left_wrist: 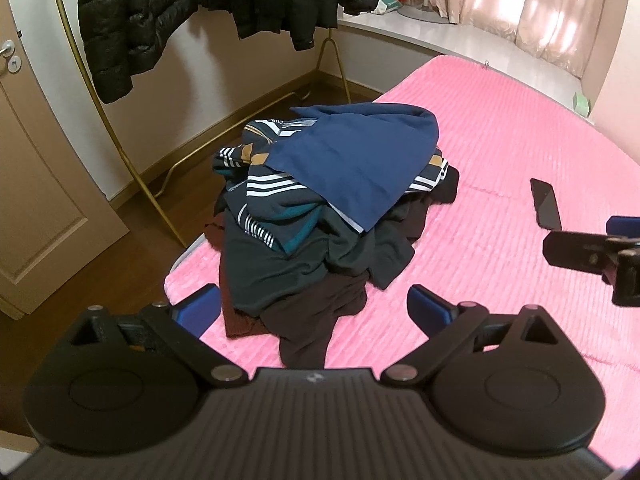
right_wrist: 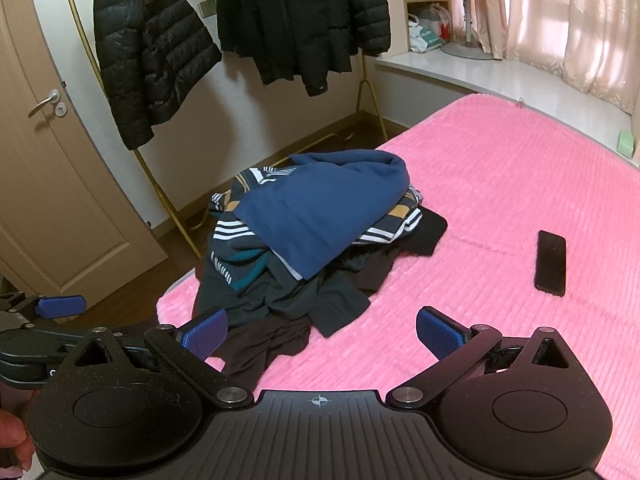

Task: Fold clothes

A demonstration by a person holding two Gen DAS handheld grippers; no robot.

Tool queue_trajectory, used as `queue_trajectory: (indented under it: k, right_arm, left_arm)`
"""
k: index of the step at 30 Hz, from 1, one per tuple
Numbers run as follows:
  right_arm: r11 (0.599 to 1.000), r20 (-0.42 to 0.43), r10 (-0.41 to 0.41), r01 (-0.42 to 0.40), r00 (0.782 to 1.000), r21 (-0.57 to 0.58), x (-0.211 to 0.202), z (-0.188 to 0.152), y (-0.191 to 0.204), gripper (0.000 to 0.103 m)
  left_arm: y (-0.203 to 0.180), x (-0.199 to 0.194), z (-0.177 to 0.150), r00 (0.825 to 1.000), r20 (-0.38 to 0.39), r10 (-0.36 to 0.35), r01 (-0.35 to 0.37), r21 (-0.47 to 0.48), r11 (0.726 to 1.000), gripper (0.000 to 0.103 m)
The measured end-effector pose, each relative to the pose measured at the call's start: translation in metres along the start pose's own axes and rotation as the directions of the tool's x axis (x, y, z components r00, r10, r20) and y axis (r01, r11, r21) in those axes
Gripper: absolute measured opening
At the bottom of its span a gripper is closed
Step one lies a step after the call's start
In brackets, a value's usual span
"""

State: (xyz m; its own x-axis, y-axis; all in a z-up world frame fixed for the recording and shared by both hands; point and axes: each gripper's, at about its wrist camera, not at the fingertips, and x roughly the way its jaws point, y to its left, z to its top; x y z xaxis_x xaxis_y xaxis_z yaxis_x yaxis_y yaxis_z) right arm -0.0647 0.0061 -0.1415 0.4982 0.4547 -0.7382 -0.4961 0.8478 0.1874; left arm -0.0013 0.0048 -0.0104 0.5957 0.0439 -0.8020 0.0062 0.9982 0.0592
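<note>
A pile of clothes (left_wrist: 320, 216) lies on the pink bed (left_wrist: 500, 152) near its left corner. A navy blue garment (left_wrist: 352, 160) is on top, over striped, dark green and dark maroon pieces. The pile also shows in the right wrist view (right_wrist: 304, 240), with the blue garment (right_wrist: 324, 216) on top. My left gripper (left_wrist: 312, 312) is open and empty, just in front of the pile's near edge. My right gripper (right_wrist: 320, 332) is open and empty, a little in front of the pile. Its side shows at the right edge of the left wrist view.
A black phone (right_wrist: 551, 262) lies on the bed to the right of the pile. Black puffer jackets (right_wrist: 160, 60) hang on a gold rack (right_wrist: 176, 204) beyond the bed. A door (right_wrist: 52, 184) is at the left. A window ledge with curtains (right_wrist: 560, 20) runs behind.
</note>
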Motion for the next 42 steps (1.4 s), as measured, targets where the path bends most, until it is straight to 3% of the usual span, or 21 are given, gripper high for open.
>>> queue_trajectory:
  k: [22, 32, 42]
  right_arm:
    - [0.996, -0.025, -0.063, 0.064, 0.998, 0.064, -0.004, -0.016, 0.007, 0.103]
    - [0.997, -0.038, -0.048, 0.050, 0.998, 0.051, -0.002, -0.013, -0.025, 0.103]
    - [0.999, -0.070, 0.012, -0.015, 0.997, -0.045, 0.025, -0.003, -0.066, 0.103]
  left_arm:
    - [0.010, 0.010, -0.004, 0.998, -0.038, -0.043, 0.045, 0.066, 0.997, 0.098]
    - [-0.011, 0.020, -0.004, 0.998, -0.060, -0.029, 0.033, 0.065, 0.997, 0.098]
    - [-0.025, 0.029, -0.007, 0.998, -0.044, 0.045, -0.039, 0.123, 0.992, 0.099]
